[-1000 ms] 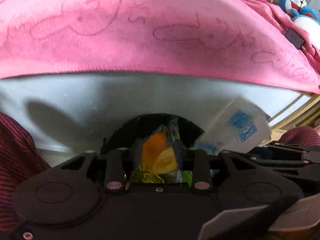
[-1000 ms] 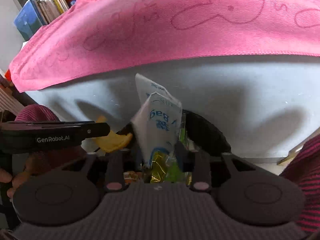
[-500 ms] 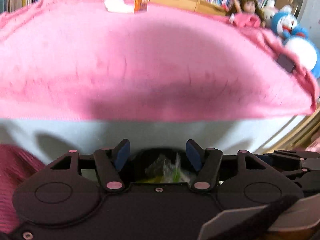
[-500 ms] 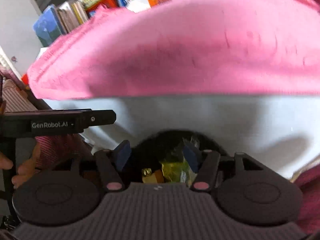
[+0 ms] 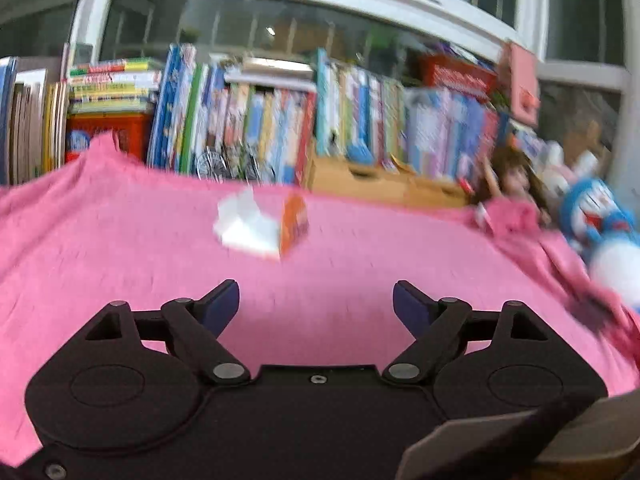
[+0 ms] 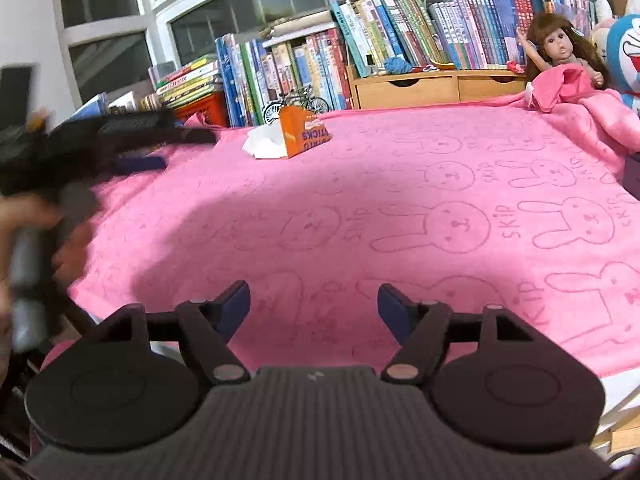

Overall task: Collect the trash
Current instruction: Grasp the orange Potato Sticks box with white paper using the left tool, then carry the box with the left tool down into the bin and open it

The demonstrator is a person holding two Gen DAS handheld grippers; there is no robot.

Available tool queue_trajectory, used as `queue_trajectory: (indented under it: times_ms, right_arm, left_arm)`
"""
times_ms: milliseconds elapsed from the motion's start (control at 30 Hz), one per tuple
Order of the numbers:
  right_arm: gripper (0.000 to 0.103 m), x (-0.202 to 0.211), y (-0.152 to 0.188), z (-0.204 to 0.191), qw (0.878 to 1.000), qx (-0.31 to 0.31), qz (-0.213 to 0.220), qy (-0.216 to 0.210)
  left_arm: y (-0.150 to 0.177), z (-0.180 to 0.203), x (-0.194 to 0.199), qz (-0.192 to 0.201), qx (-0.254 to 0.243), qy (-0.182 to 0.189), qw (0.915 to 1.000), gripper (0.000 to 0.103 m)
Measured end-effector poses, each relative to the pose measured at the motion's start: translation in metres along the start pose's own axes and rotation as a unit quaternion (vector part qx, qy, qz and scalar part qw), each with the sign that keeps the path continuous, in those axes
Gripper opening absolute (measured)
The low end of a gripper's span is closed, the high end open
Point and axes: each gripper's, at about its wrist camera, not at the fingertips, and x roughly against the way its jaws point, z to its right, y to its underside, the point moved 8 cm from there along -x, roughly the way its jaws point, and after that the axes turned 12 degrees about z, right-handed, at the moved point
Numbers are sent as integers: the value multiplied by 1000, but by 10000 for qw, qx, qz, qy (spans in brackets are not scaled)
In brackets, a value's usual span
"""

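Hovering over pink towel point(image 6: 400, 200): right gripper point(image 6: 314, 304), left gripper point(image 5: 316, 304), both angled down, jaws just opening, spread wide, empty. Orange carton point(image 6: 302, 136), white tissue point(image 6: 264, 144) at 12 o'clock, far.

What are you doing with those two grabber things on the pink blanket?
A person is tidying up trash, with a grabber in each hand. Right now both the left gripper and the right gripper are open and empty, jaws just opened wider, above the pink blanket. Still lying on the blanket at the far side are an orange snack box and a crumpled white tissue beside it, near the books.
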Motion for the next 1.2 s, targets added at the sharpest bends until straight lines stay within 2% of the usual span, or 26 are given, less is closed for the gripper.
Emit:
queue_trajectory:
  times_ms: [67,200,333,433,533,567,600,633,667,700,733,800,900,1000,1200]
  right_arm:
    - [81,-3,4,3,10000,-62,-2,22]
    - [81,-7,6,8,9999,-60,49,88]
    - [81,-10,8,13,10000,-49,60,44]
    - [81,-11,8,15,9999,-19,87,-67]
    - [81,-11,9,18,9997,27,143,-188]
    - [81,-11,9,18,9996,30,154,-227]
    - [81,-11,9,19,9995,40,168,-269]
    - [81,-11,9,19,9993,51,180,-310]
    - [81,-11,8,20,9992,50,192,-351]
    - [81,-11,7,22,9991,29,204,-384]
    - [81,-11,7,23,9989,-9,216,-424]
    - [81,-10,7,27,9984,-87,251,-504]
    - [81,-7,8,30,9978,-98,320,-579]
    - [81,0,11,31,9972,-9,405,-622]
    - [81,27,25,29,9961,279,424,-718]
  left_arm:
    - [-4,1,-43,-15,0,-183,9998,85]
    - [-1,-3,-126,-491,-9,-640,9967,81]
    - [8,-5,-186,-550,76,-963,9938,79]
    - [17,-8,-221,-717,146,-1155,9906,72]
    - [28,-12,-241,-874,229,-1402,9860,57]
    - [32,-14,-245,-904,243,-1485,9845,47]
    - [36,-16,-251,-1001,262,-1534,9827,31]
    - [40,-17,-253,-1088,272,-1559,9814,22]
    - [42,-16,-252,-1107,263,-1529,9817,14]
    - [41,-12,-249,-1018,281,-1348,9852,7]
    - [39,-6,-243,-908,286,-1084,9895,6]
    - [38,3,-227,-968,135,-884,9913,5]
    - [35,18,-187,-793,-201,-555,9951,5]
    - [37,32,-129,-707,-234,-132,9971,5]
    - [50,68,-1,-680,-371,296,9966,5]
